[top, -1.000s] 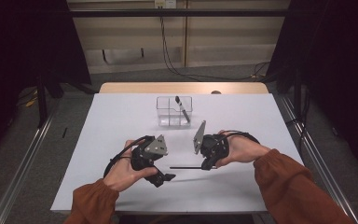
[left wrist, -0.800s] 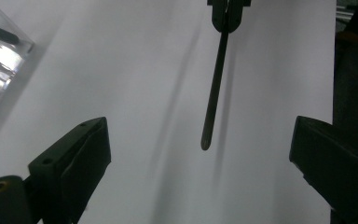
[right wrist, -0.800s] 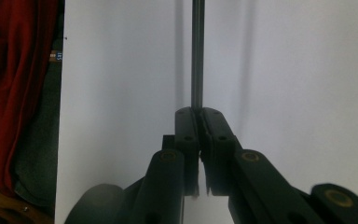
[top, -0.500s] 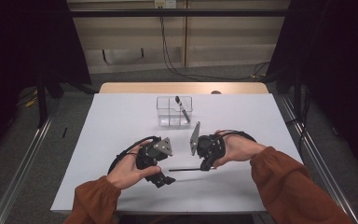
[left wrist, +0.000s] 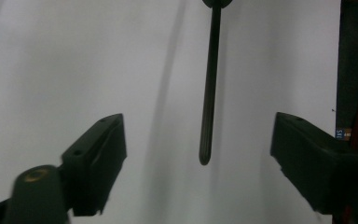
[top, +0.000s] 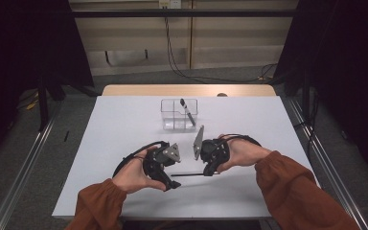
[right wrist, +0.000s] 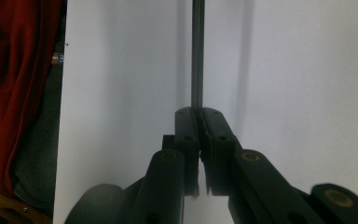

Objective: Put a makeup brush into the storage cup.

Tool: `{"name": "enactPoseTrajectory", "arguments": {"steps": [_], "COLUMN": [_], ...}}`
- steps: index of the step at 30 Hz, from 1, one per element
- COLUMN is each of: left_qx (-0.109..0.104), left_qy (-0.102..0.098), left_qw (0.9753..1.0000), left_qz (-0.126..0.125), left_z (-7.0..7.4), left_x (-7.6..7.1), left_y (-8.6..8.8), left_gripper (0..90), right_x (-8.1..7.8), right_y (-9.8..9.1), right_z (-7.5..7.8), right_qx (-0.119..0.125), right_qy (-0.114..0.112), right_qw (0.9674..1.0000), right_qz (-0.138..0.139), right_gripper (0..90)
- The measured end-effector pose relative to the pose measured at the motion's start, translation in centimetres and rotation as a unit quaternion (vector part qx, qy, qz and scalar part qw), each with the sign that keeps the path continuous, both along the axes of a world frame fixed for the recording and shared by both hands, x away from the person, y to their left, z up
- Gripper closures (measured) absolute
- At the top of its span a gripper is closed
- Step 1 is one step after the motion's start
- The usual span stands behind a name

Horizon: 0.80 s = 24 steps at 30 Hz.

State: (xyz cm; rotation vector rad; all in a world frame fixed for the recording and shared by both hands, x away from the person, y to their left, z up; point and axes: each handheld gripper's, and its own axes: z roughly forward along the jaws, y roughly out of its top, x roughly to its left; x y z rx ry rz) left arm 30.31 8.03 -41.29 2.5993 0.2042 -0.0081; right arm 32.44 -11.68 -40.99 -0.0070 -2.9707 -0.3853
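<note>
Right gripper clamped on one end of thin black plastic pen, holding it level just above white table as a handover. Left gripper with jaws apart, just closing, astride free tip, pads not touching.

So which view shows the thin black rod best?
The left gripper view: the rod hangs free between the open left gripper, its tip clear. The right gripper view shows it clamped in the shut right gripper. In the high view it is a thin line over the table.
</note>
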Motion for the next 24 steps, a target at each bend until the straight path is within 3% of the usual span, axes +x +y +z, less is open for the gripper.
{"name": "enactPoseTrajectory", "arguments": {"steps": [2, 5, 11, 18, 24], "left_qx": [-0.004, 0.003, 0.003, 0.003, 0.007], "left_qy": [0.004, 0.009, 0.016, 0.023, 0.032], "left_qw": [1.0, 0.9999, 0.9998, 0.9997, 0.9994], "left_qz": [0.002, -0.003, -0.008, -0.01, -0.007], "left_z": [0.0, -0.1, -0.2, -0.4, -0.6], "left_x": [0.1, 0.2, 0.3, 0.4, 0.4], "left_y": [0.0, -0.2, -0.7, -1.1, -1.3], "left_gripper": [32.3, 41.6, 55.2, 67.8, 71.3], "right_x": [0.0, 0.0, 0.0, 0.0, -0.1], "right_y": [0.0, 0.1, 0.3, 0.3, 0.3], "right_z": [-0.1, -0.1, -0.1, -0.2, -0.2], "right_qx": [0.0, 0.001, 0.005, 0.011, 0.013], "right_qy": [-0.001, -0.002, -0.002, -0.005, -0.005], "right_qw": [1.0, 1.0, 1.0, 0.9999, 0.9999], "right_qz": [0.0, -0.002, -0.001, 0.0, -0.001], "right_gripper": [86.0, 86.0, 86.0, 86.0, 86.0]}}
